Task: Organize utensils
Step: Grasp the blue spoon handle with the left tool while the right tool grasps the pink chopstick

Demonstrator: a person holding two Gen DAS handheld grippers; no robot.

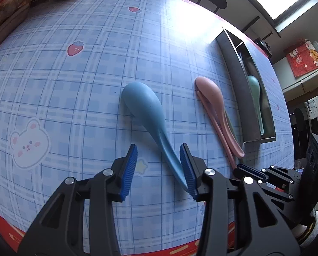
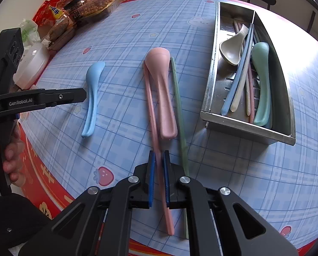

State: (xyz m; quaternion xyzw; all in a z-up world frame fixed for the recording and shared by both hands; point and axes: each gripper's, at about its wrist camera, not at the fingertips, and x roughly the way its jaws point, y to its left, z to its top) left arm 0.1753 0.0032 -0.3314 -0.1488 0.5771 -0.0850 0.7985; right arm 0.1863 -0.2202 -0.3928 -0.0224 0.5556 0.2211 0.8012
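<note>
Bench (image 2: 127, 42) is pale blue plaid with strawberries and bears, red border. Spoons: blue spoon (image 2: 91, 98), pink spoon (image 2: 162, 91), mint spoon (image 2: 262, 85) in the steel tray (image 2: 210, 81). Black grippers, blue fingers (image 1: 130, 166).

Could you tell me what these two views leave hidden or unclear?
- Left wrist view: the metal tray interior, hidden by its near wall; only a green spoon shows.
- Left wrist view: the blue spoon handle tip, behind a finger pad.
- Right wrist view: the pink chopstick grip, blurred.
</note>
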